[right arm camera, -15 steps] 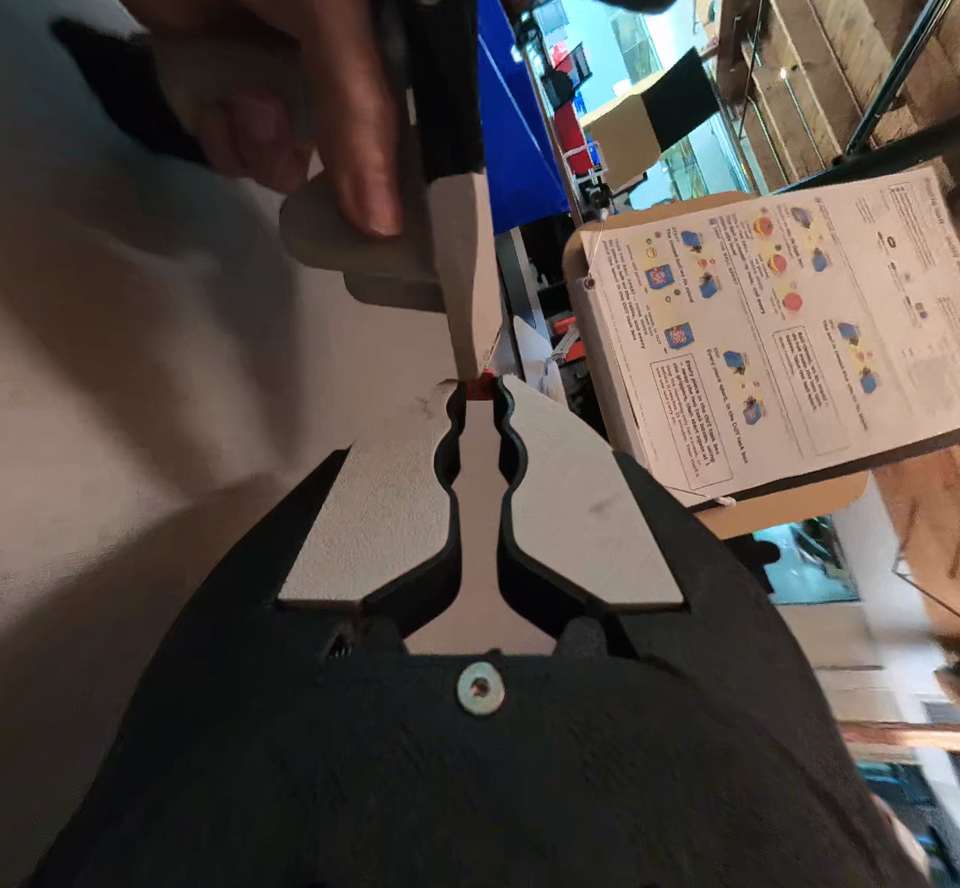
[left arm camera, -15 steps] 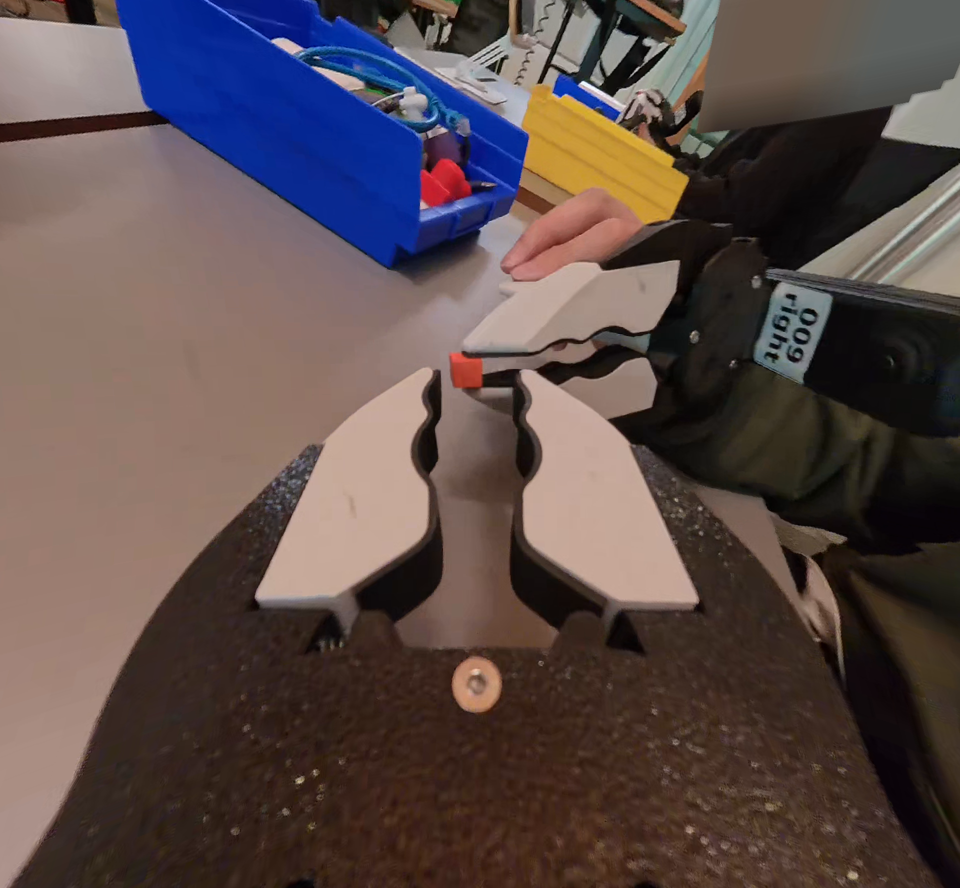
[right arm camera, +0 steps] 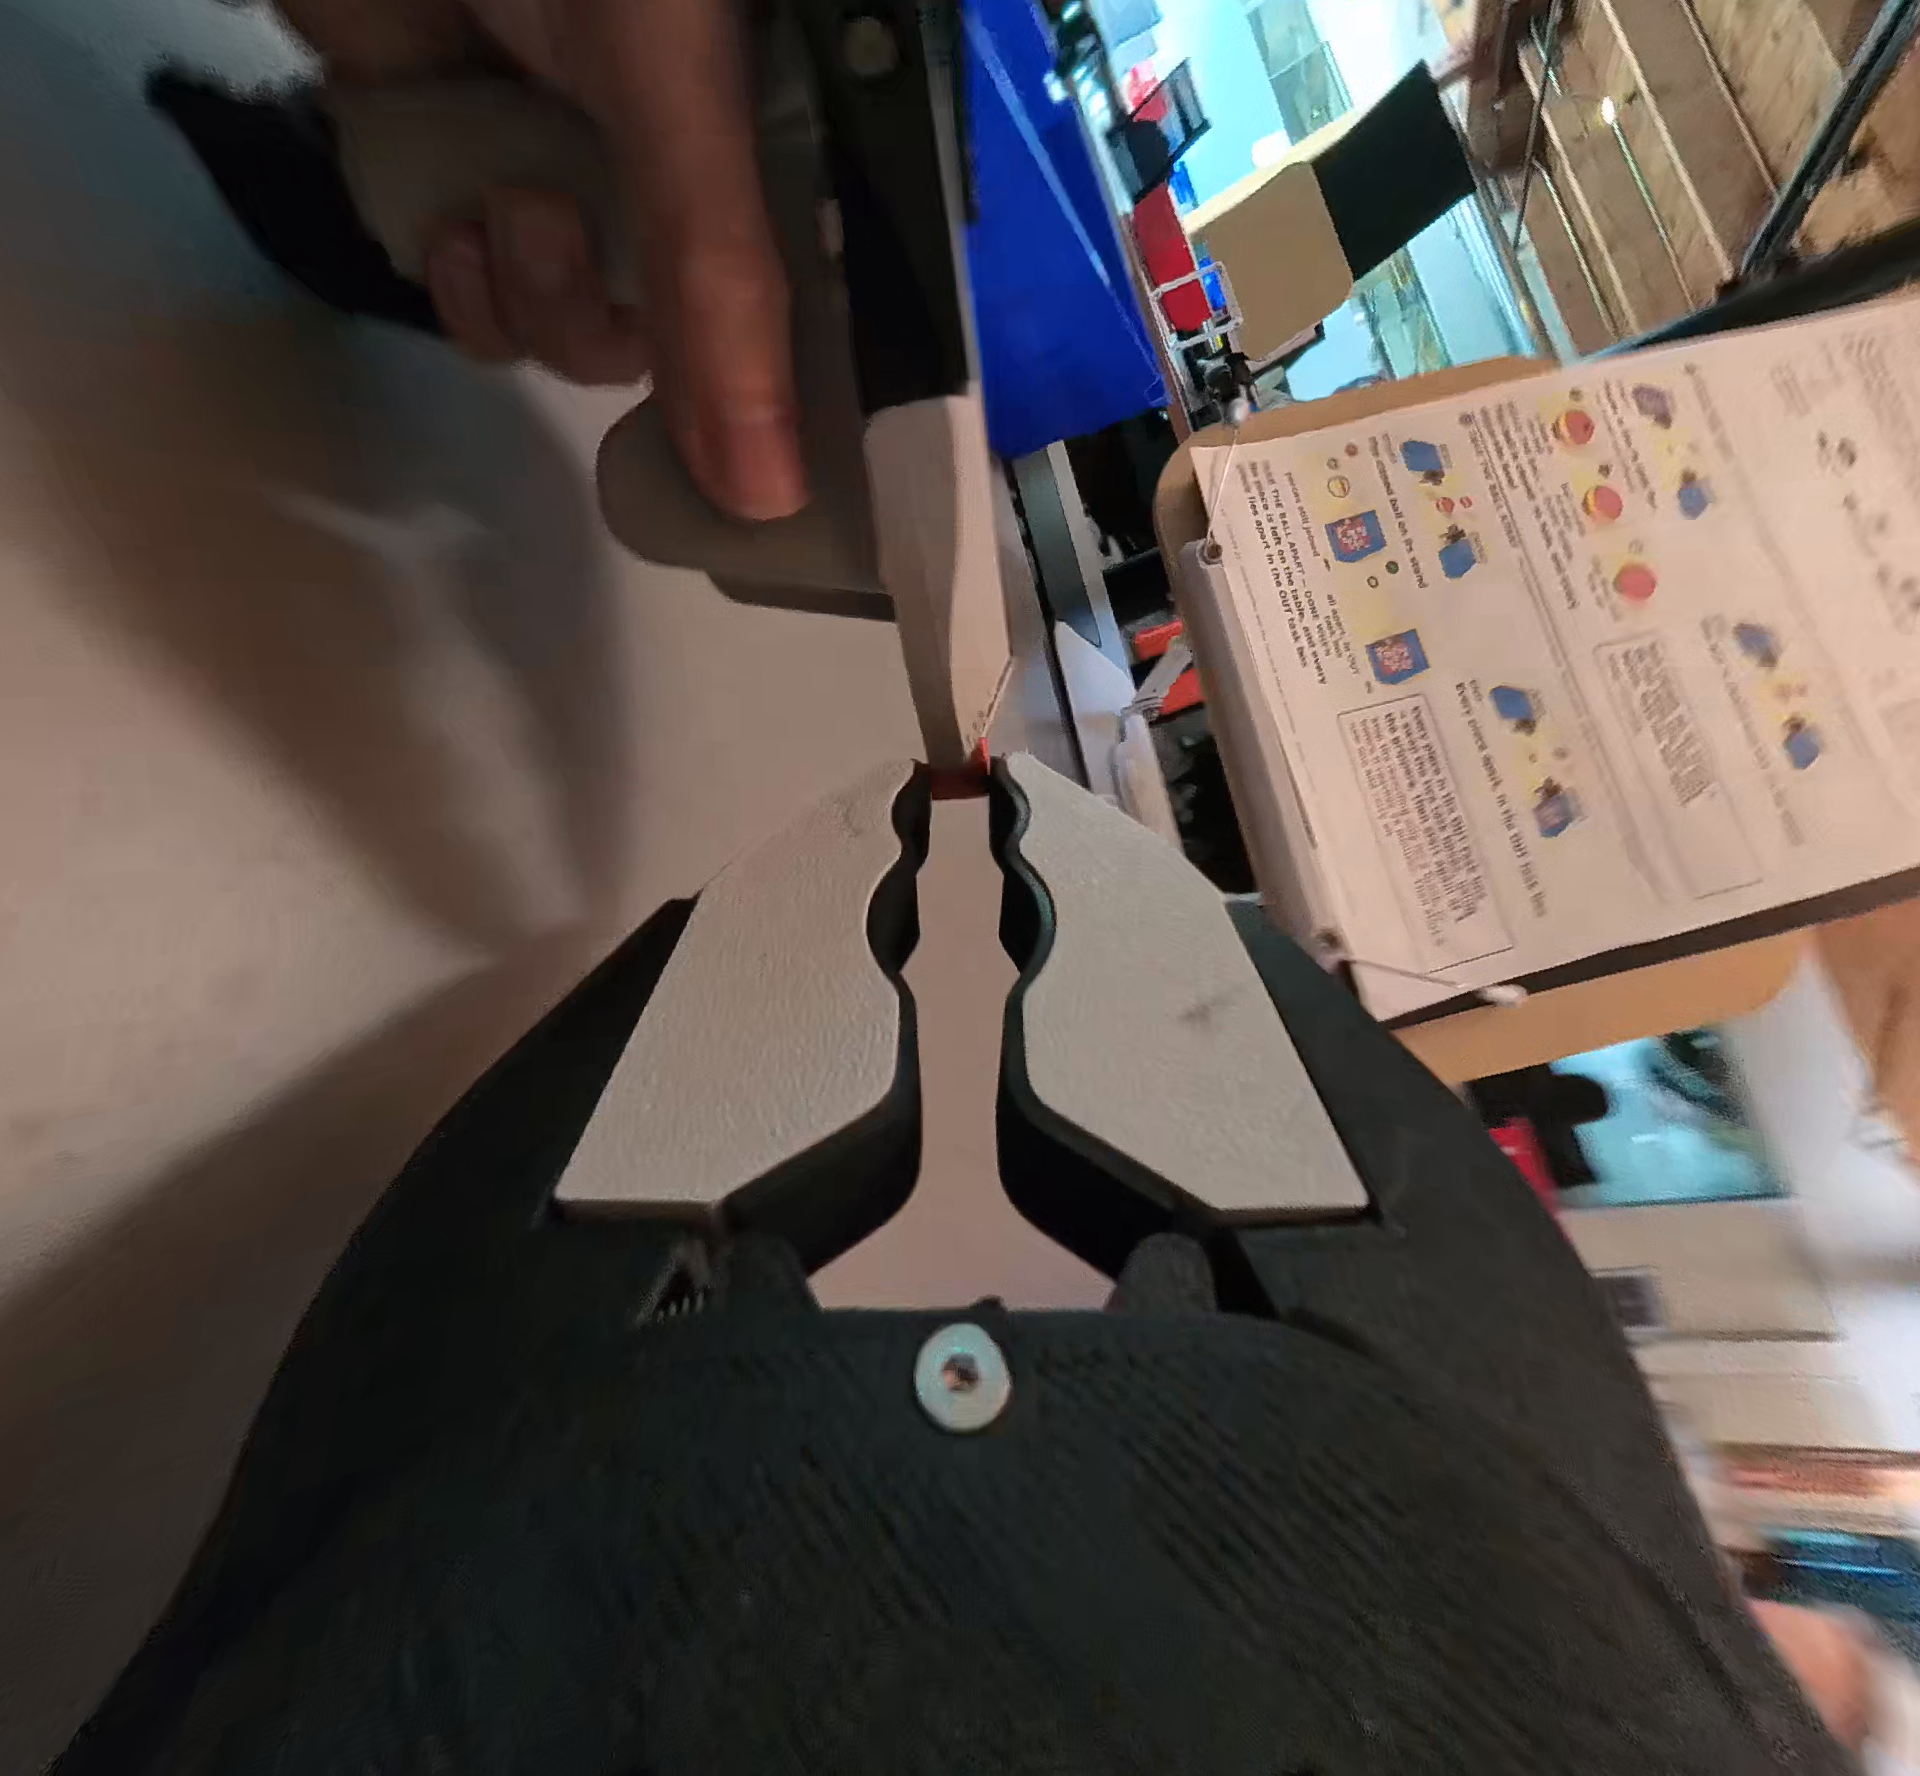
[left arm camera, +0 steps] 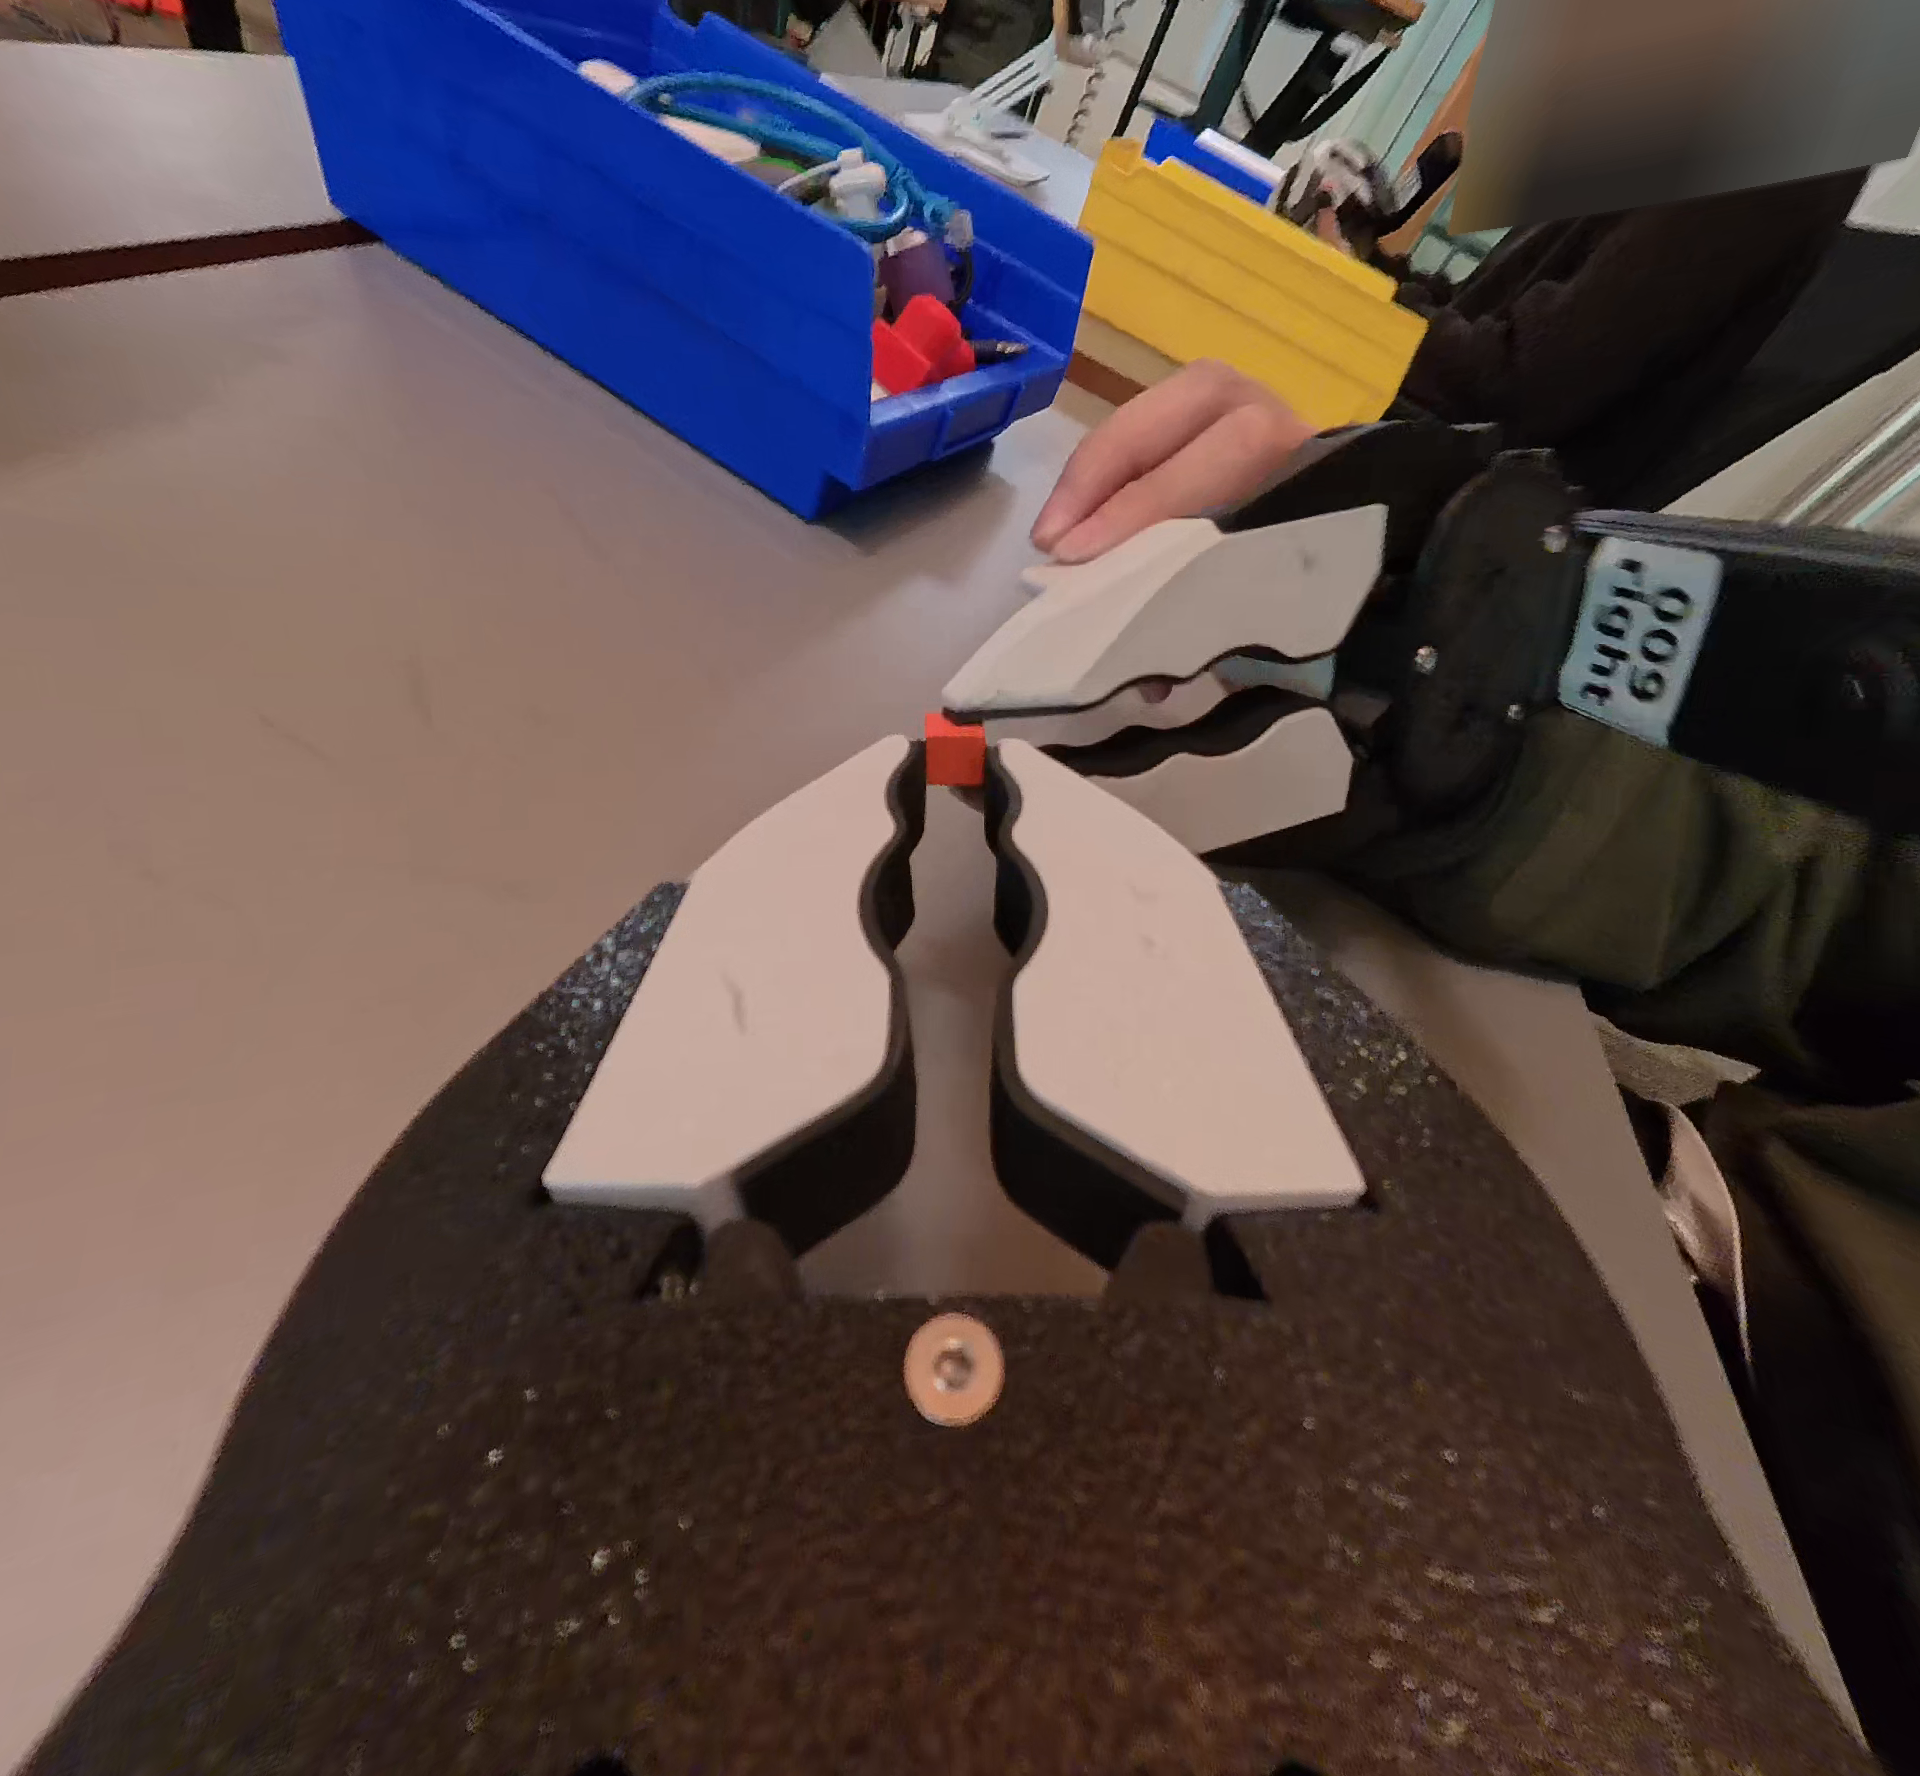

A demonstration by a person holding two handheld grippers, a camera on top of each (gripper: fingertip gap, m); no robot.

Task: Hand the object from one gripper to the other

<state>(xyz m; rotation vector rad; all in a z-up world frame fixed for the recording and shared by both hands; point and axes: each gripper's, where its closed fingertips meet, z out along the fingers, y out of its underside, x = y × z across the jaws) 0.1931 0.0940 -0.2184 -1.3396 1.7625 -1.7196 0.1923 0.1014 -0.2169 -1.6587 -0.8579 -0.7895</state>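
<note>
Small orange-red plastic cube (left arm camera: pixel 954 755) sits at frame centre, off the table, pinched between the tips of both tools. Left gripper (left arm camera: pixel 954 762), smooth grey fingers with wavy black inner edges on a speckled black body, is clamped on the cube's sides. Right gripper (right arm camera: pixel 956 781), entering from the right in the left wrist view, also nips the cube top and bottom. Matte grey table (left arm camera: pixel 312 635) lies below; glossy blue plastic bin (left arm camera: pixel 623 251) upper left, ribbed yellow bin (left arm camera: pixel 1236 292) upper right.
</note>
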